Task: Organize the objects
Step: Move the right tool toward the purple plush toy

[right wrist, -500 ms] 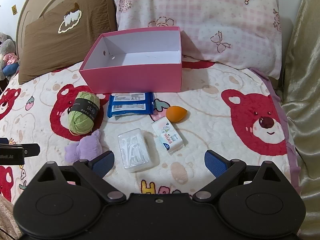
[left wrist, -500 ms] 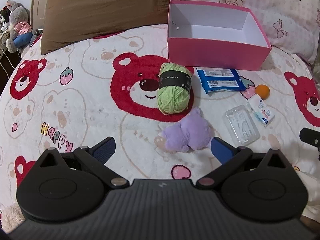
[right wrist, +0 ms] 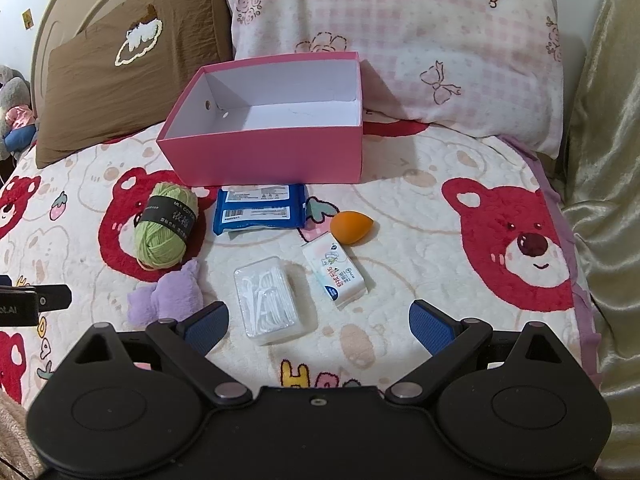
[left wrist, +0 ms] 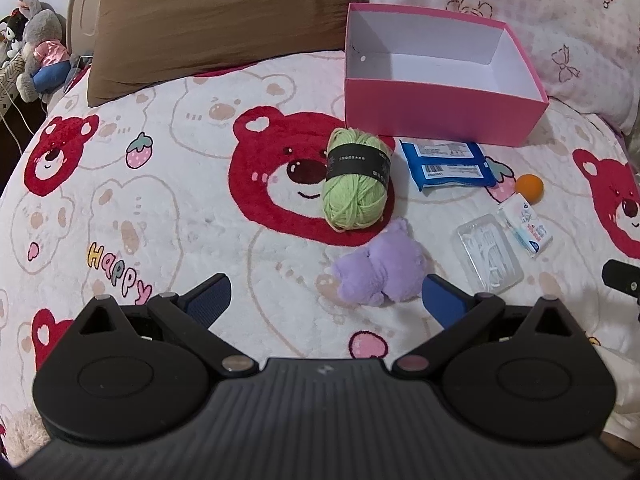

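An open pink box [left wrist: 440,114] [right wrist: 264,156] stands empty on the bear-print blanket. In front of it lie a green yarn ball [left wrist: 356,184] [right wrist: 166,226], a blue wipes pack [left wrist: 446,164] [right wrist: 260,212], an orange sponge [left wrist: 529,187] [right wrist: 352,227], a small tissue pack [left wrist: 526,230] [right wrist: 334,274], a clear floss-pick case [left wrist: 489,254] [right wrist: 266,300] and a purple plush [left wrist: 380,270] [right wrist: 168,298]. My left gripper [left wrist: 324,300] hangs open just short of the plush. My right gripper [right wrist: 318,326] is open over the floss-pick case, touching nothing.
A brown pillow [left wrist: 216,20] and a pink checked pillow [right wrist: 400,40] lean behind the box. Stuffed toys [left wrist: 36,48] sit off the bed's left side. A gold curtain [right wrist: 604,200] borders the right edge. The other gripper's tip [right wrist: 36,300] shows at the left.
Both views have shifted slightly; the objects lie as before and both grippers stay open.
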`<state>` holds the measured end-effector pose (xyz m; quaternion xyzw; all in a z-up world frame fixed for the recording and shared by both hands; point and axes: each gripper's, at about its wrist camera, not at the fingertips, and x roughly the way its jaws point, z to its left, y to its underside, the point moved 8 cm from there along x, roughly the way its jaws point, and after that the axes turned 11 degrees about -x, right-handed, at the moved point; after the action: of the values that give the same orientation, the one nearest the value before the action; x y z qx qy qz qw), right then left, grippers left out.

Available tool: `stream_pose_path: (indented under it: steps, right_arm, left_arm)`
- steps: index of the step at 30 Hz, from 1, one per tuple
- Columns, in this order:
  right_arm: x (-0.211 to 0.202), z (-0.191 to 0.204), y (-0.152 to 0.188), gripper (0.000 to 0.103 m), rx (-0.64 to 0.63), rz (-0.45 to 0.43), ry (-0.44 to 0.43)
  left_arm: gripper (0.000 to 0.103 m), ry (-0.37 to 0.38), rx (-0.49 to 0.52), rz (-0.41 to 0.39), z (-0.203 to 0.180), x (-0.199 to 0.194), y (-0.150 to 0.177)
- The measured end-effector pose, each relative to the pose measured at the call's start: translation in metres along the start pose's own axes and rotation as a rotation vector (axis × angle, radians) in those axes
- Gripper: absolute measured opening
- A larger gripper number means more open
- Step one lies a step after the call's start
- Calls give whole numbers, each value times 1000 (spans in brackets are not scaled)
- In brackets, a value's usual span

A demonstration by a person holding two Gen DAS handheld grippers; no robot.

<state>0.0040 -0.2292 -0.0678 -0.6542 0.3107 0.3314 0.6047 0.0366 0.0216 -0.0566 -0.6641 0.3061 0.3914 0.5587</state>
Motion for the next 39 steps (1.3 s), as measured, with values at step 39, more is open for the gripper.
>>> stream_pose_path:
  steps: [39]
  right_arm:
    - [-17, 2, -7, 99, -54, -63, -79]
  left_arm:
    - [103, 7, -25, 51, 6, 18, 1]
